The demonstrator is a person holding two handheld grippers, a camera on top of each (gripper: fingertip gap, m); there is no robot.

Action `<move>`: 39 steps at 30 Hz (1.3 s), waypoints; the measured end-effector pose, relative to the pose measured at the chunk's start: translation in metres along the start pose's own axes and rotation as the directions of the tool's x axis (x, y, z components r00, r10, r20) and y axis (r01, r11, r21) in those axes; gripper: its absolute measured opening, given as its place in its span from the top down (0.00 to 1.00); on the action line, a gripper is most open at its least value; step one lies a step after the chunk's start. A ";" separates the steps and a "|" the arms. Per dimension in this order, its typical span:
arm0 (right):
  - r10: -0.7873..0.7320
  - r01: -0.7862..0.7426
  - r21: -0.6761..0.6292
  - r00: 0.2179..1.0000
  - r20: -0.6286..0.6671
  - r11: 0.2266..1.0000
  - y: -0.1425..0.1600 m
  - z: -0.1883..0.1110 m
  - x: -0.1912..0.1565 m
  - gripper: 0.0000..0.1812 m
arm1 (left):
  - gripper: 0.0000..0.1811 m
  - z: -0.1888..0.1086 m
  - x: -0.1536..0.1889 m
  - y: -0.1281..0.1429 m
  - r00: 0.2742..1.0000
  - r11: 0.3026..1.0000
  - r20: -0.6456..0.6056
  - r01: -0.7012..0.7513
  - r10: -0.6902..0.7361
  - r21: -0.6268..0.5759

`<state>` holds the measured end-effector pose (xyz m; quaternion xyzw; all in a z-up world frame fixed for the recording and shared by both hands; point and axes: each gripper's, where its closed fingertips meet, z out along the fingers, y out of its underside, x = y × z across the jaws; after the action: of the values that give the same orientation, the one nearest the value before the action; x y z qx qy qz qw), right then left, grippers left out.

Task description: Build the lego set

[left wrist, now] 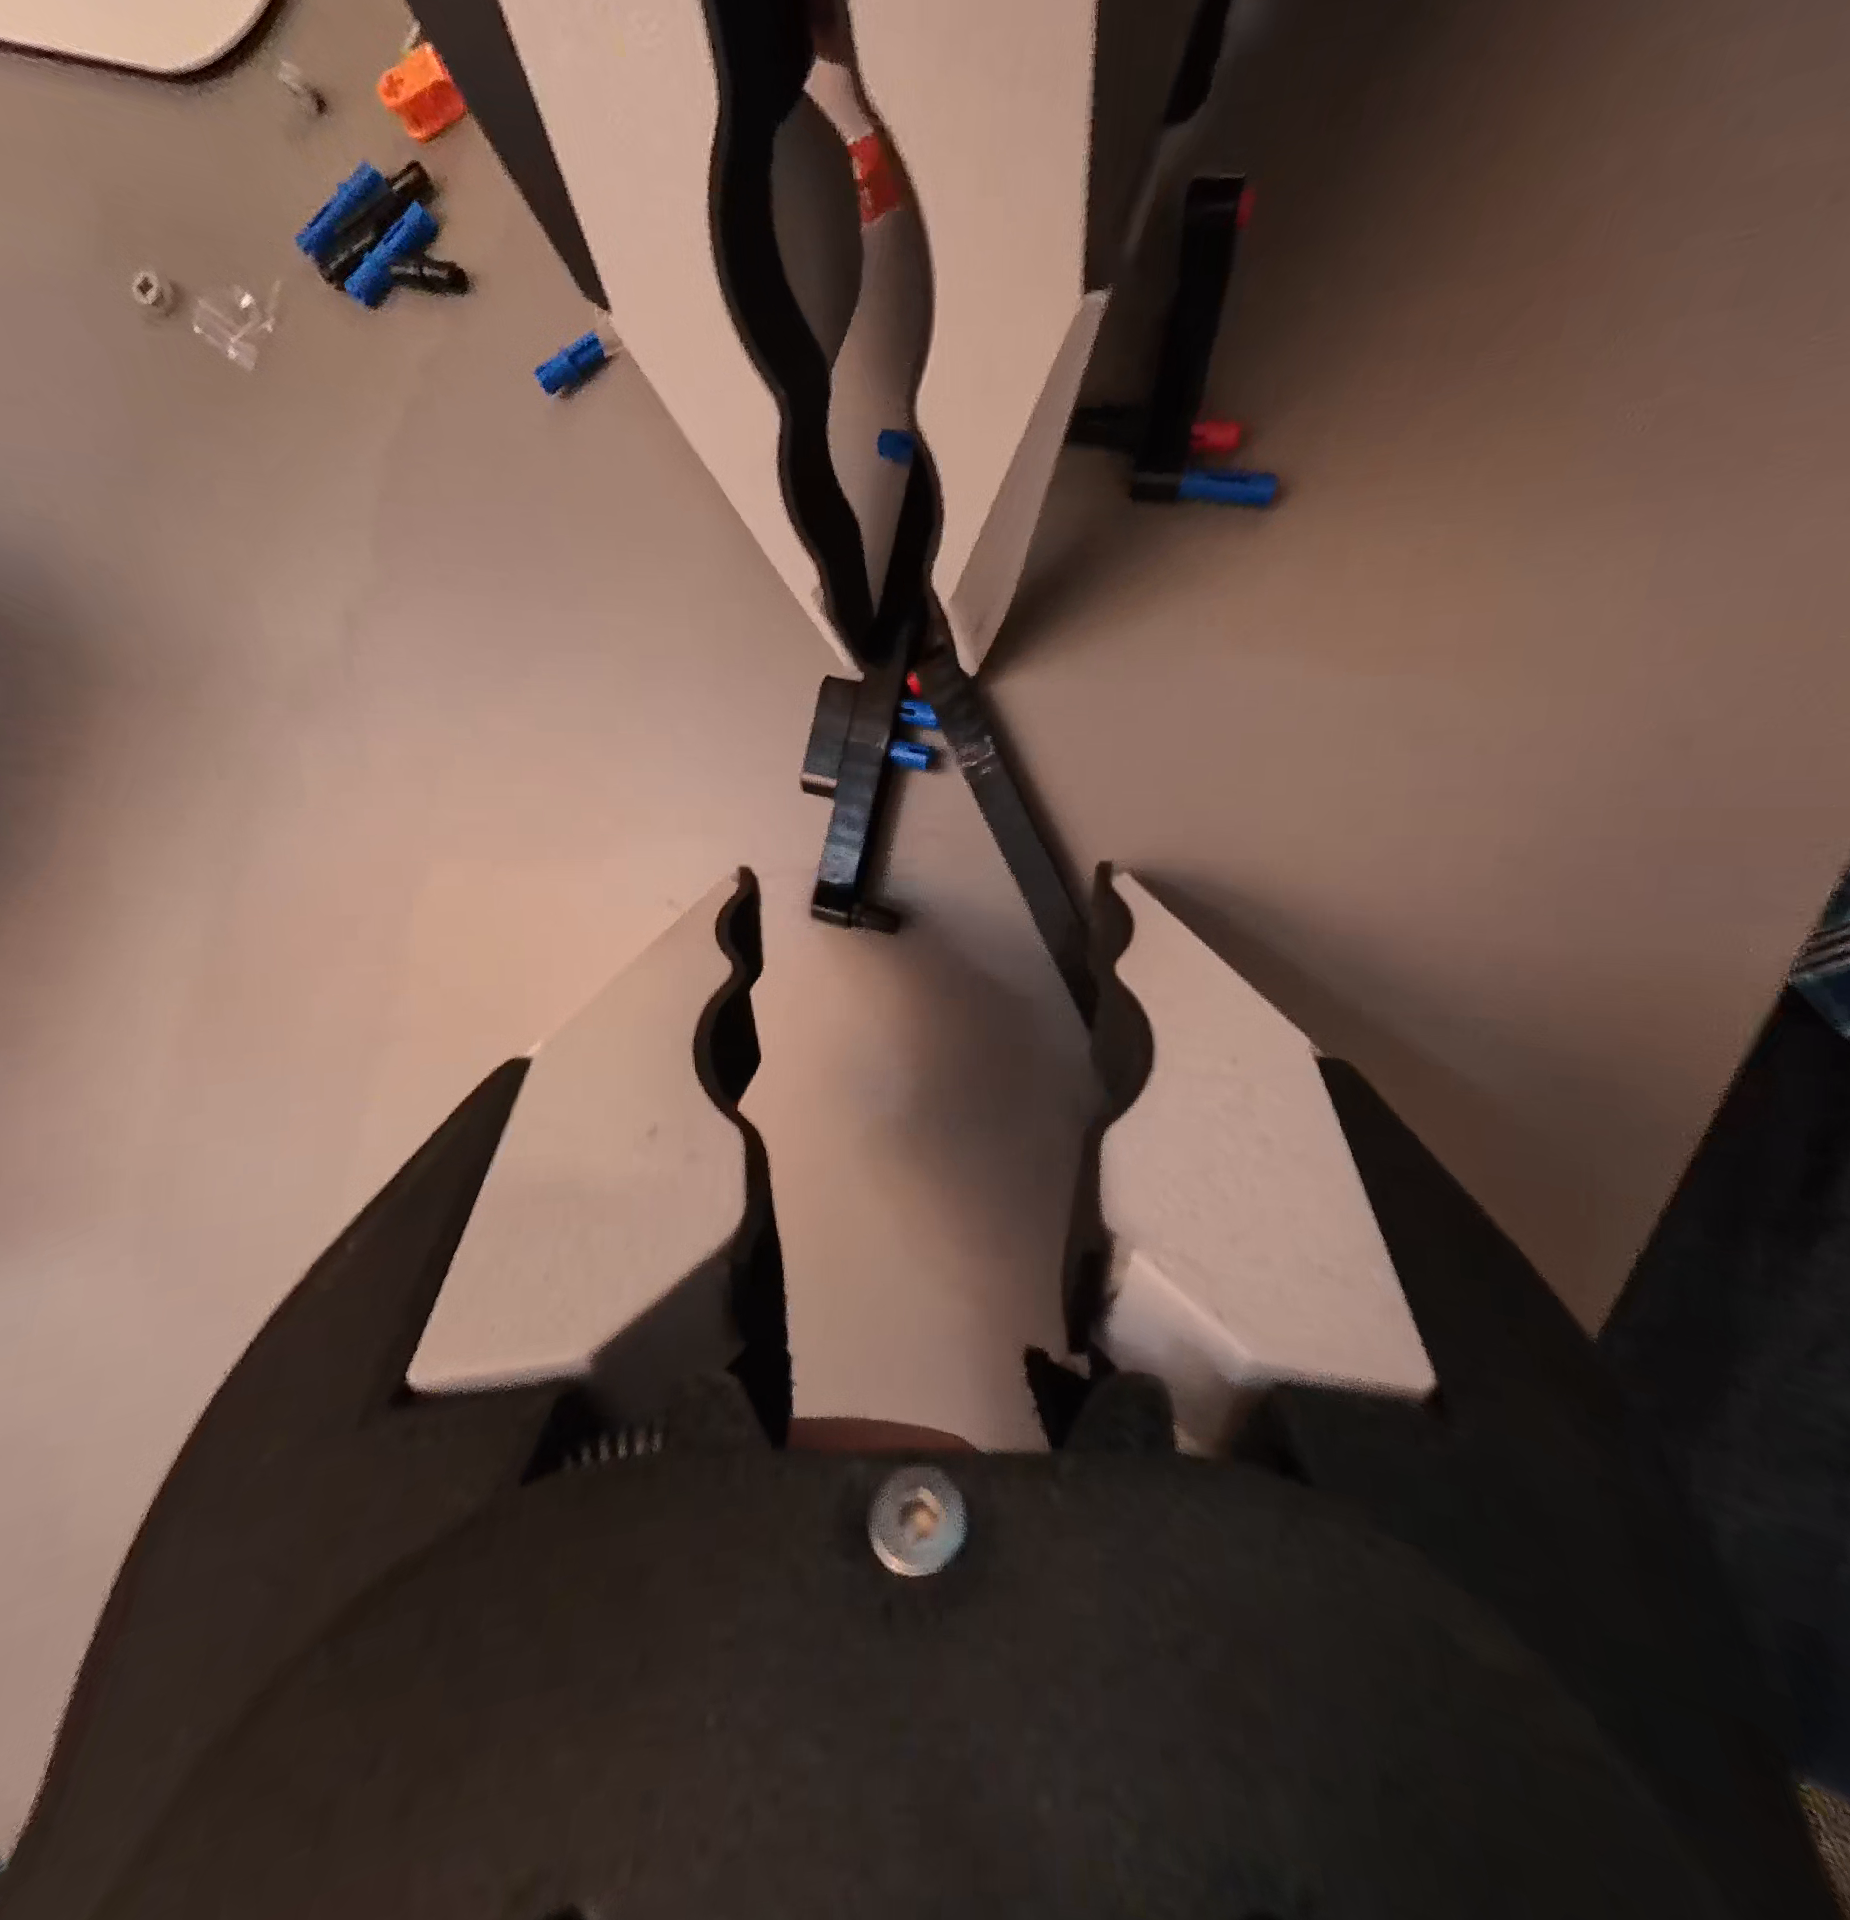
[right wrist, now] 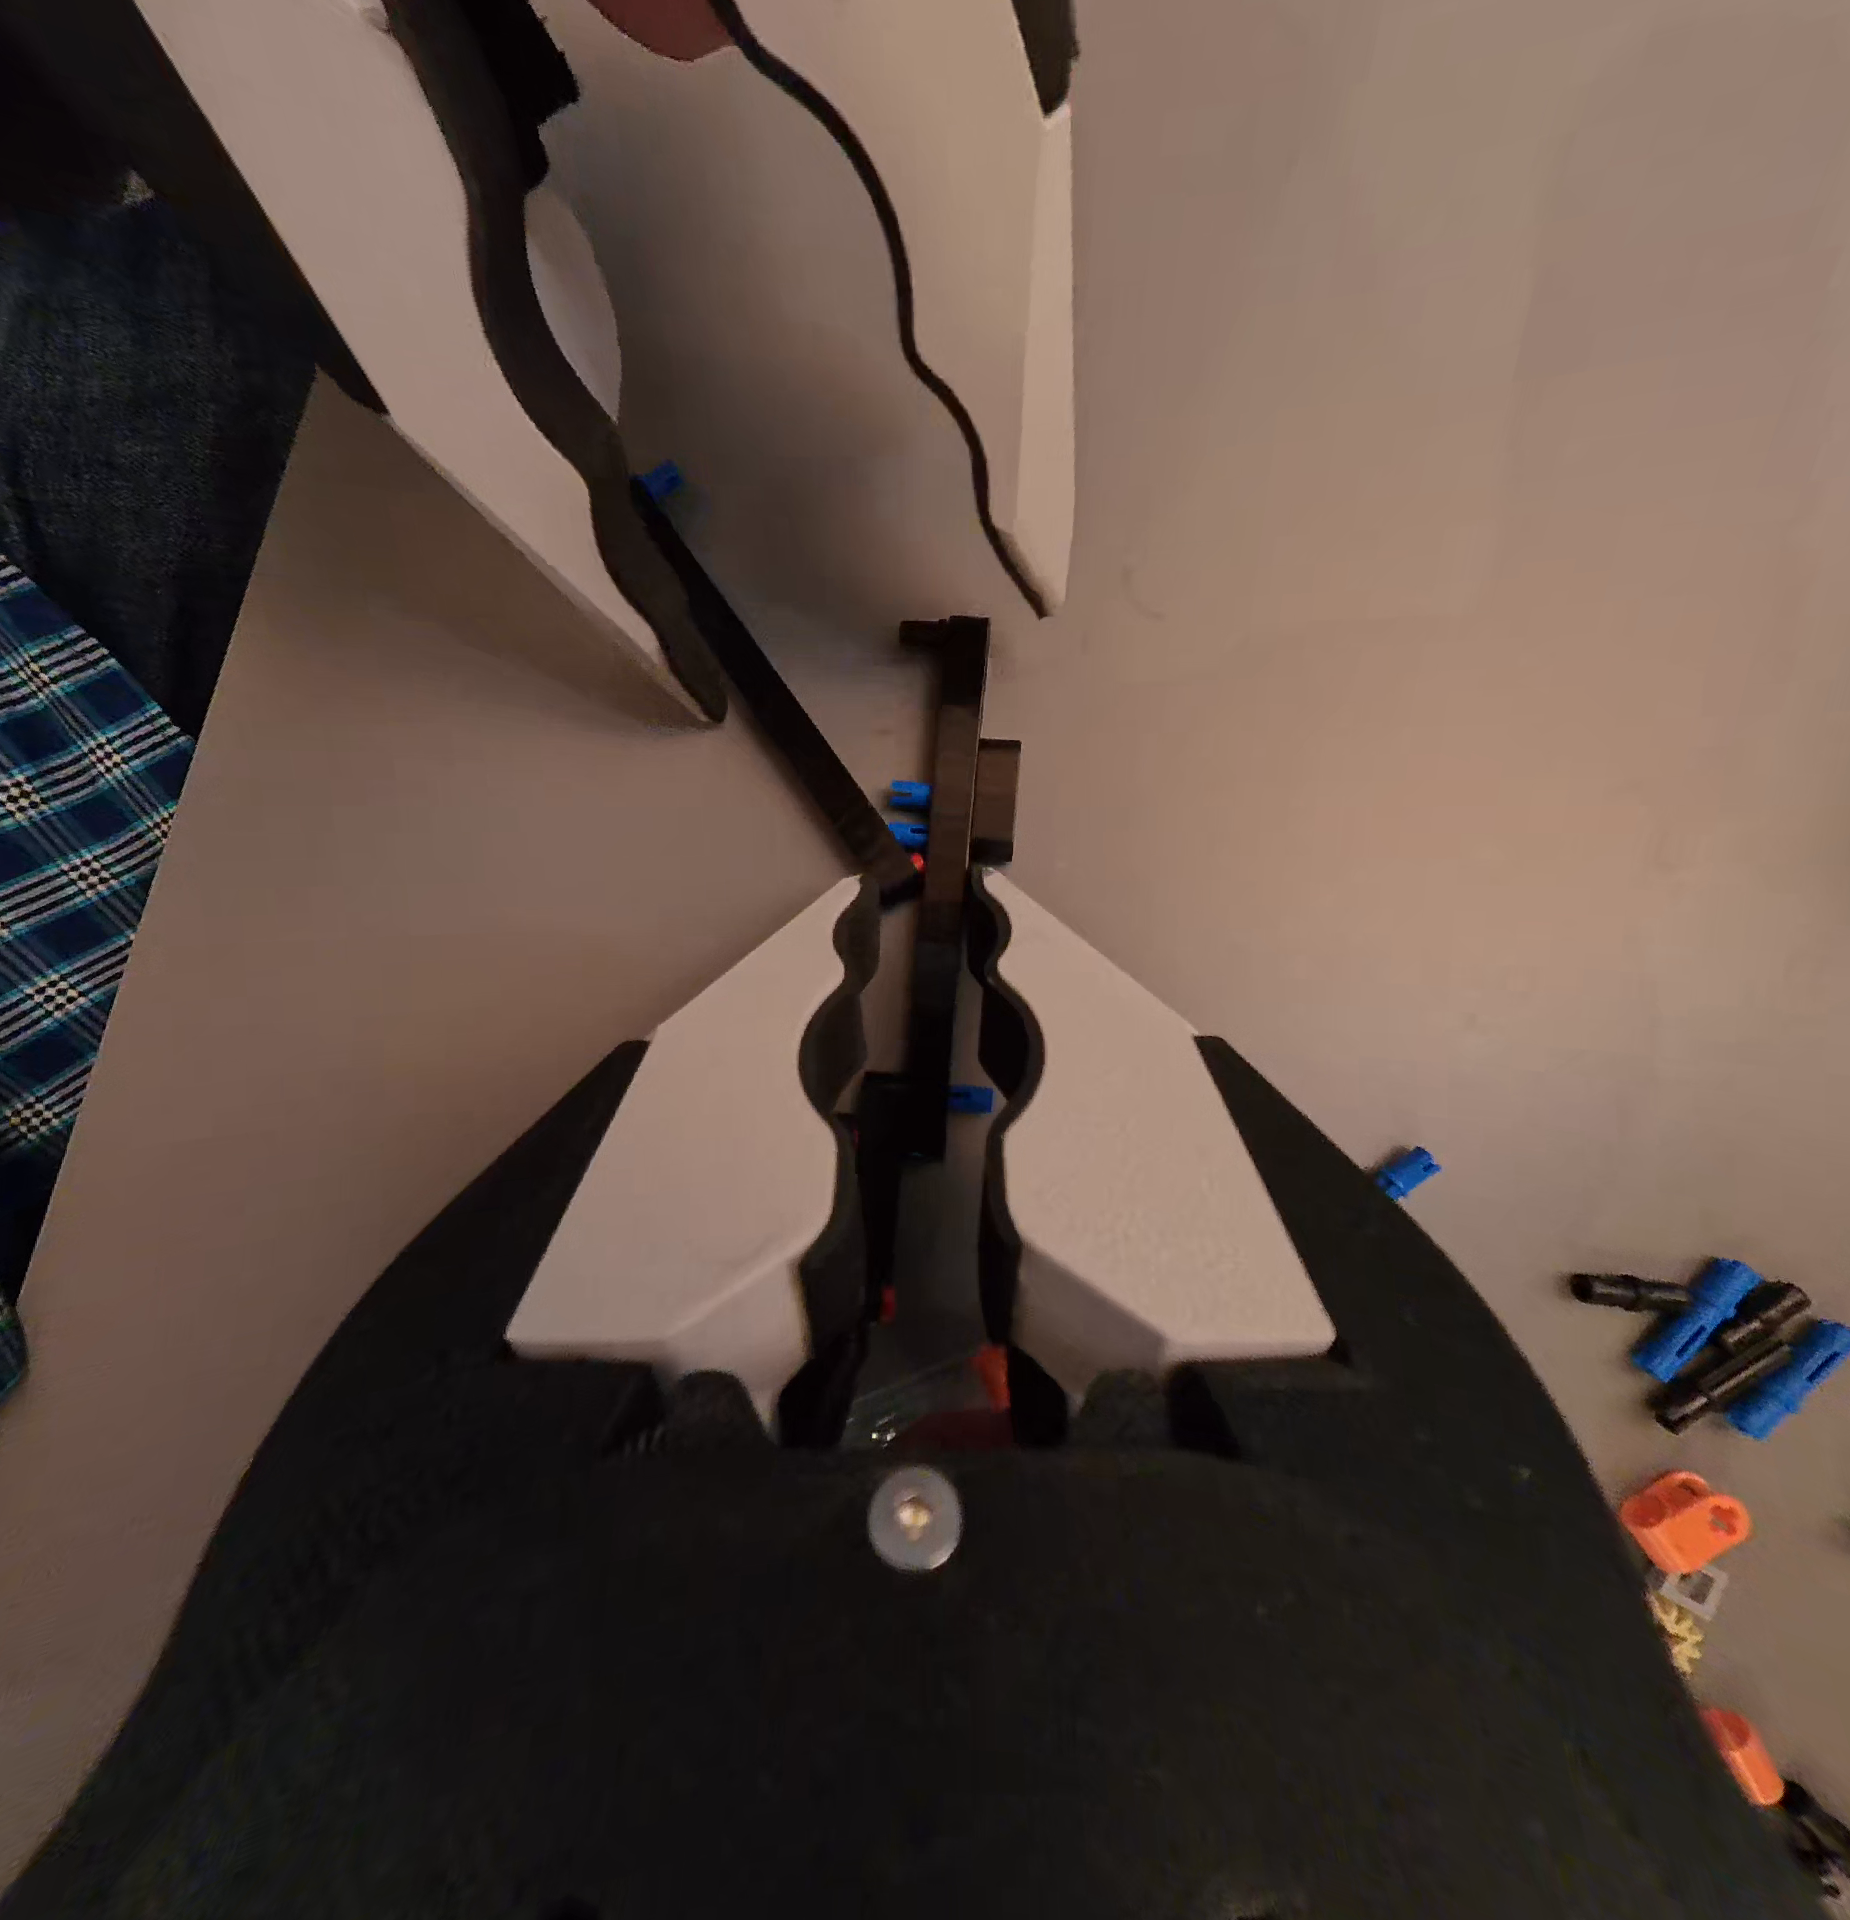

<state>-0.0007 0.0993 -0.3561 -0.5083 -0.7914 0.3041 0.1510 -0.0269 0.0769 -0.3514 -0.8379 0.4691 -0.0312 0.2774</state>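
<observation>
My right gripper [right wrist: 923, 888] is shut on a long black beam assembly [right wrist: 957, 748] with blue pins [right wrist: 908, 812] and a short black piece on its side. It holds the assembly edge-on just above the table. In the left wrist view the right gripper [left wrist: 905, 660] comes in from the top, and the assembly [left wrist: 856, 800] sticks out toward me. A second thin black beam [left wrist: 1025, 831] slants from a red pin [left wrist: 913, 683] at the assembly and lies along the inside of my left gripper's right finger. My left gripper [left wrist: 921, 878] is open wide; it also shows in the right wrist view [right wrist: 869, 660].
Loose blue and black pins [left wrist: 381, 234] [right wrist: 1721, 1361], an orange connector [left wrist: 419, 99] [right wrist: 1685, 1532], a single blue pin [left wrist: 568, 364] [right wrist: 1407, 1172] and clear bits [left wrist: 237, 322] lie on the table. Another black sub-assembly [left wrist: 1196, 343] lies beyond. Plaid cloth [right wrist: 48, 810] marks the table edge. Across from one pair of fingers to the other is roughly 4 cm. My right tips are roughly 15 cm from the orange connector [right wrist: 1685, 1532]. Look for it in the left wrist view [left wrist: 414, 72] too.
</observation>
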 end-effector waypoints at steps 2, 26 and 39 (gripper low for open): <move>0.001 -0.001 0.002 1.000 0.002 1.000 0.000 0.000 0.000 0.92 | 0.67 0.002 -0.004 -0.001 1.000 1.000 0.016 0.005 -0.005 -0.006; -0.004 0.004 0.029 1.000 0.023 1.000 -0.001 -0.001 -0.004 0.89 | 0.87 0.007 -0.005 0.000 0.979 0.995 -0.180 -0.095 0.093 -0.004; -0.009 0.008 0.022 0.999 0.049 1.000 0.000 -0.001 -0.004 0.89 | 0.88 0.008 -0.003 -0.001 0.973 0.995 -0.208 -0.092 0.099 0.040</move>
<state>0.0014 0.0960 -0.3547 -0.4958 -0.7935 0.3245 0.1385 -0.0253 0.0838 -0.3569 -0.8022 0.5349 -0.1128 0.2401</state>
